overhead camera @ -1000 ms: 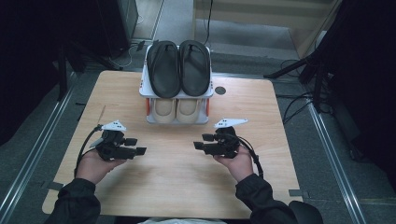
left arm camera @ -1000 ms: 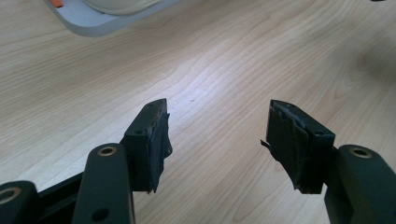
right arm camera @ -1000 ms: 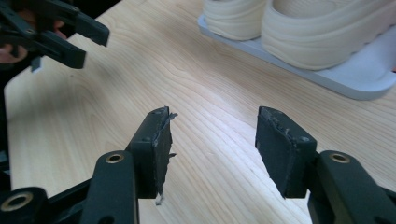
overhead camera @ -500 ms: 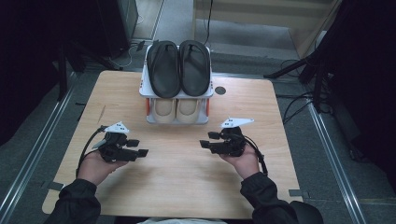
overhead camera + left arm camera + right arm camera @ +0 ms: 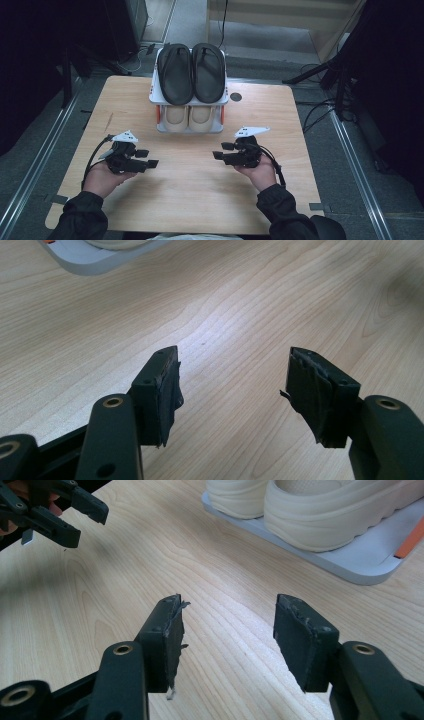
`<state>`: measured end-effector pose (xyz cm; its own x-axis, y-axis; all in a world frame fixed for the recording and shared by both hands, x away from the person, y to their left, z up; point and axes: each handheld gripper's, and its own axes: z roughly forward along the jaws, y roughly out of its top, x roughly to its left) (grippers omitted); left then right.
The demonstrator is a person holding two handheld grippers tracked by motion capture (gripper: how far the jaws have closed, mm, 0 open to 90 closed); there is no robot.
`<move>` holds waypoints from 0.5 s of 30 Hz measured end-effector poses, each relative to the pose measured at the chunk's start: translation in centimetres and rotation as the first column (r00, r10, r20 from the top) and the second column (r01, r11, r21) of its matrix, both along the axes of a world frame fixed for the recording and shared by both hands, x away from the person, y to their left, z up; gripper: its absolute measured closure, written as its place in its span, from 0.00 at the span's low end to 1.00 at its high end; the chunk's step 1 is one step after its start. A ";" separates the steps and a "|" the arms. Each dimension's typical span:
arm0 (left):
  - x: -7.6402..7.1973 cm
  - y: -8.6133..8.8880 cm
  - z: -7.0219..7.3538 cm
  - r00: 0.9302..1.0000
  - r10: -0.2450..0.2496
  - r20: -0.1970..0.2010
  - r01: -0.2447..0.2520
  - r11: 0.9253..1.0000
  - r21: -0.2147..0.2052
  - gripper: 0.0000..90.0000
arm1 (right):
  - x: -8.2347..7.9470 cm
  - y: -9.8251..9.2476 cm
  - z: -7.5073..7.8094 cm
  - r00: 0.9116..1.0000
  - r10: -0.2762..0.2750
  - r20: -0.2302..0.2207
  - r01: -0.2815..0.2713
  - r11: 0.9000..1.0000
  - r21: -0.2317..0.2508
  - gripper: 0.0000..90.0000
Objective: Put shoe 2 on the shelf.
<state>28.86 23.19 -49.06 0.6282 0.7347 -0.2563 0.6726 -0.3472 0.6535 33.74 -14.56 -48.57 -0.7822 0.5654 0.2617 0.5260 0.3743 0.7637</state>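
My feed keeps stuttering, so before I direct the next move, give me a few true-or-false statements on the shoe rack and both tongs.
1. The black sandals lie on the top shelf of the rack. True.
2. The cream shoes sit on the upper shelf. False: they are on the lower shelf, under the sandals.
3. The left tongs are open with nothing between the jaws. True.
4. The right tongs are clamped on a cream shoe. False: they are open over bare table, apart from the shoes.
5. The rack stands at the far edge of the table, beyond both tongs. True.
6. Both tongs point away from each other. False: in the high view their jaws face each other.
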 end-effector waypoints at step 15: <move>0.2 -0.2 -0.2 1.000 -0.013 -0.017 0.013 1.000 0.009 0.43 | -0.1 0.6 -0.4 1.000 0.013 -0.010 -0.013 1.000 -0.021 0.51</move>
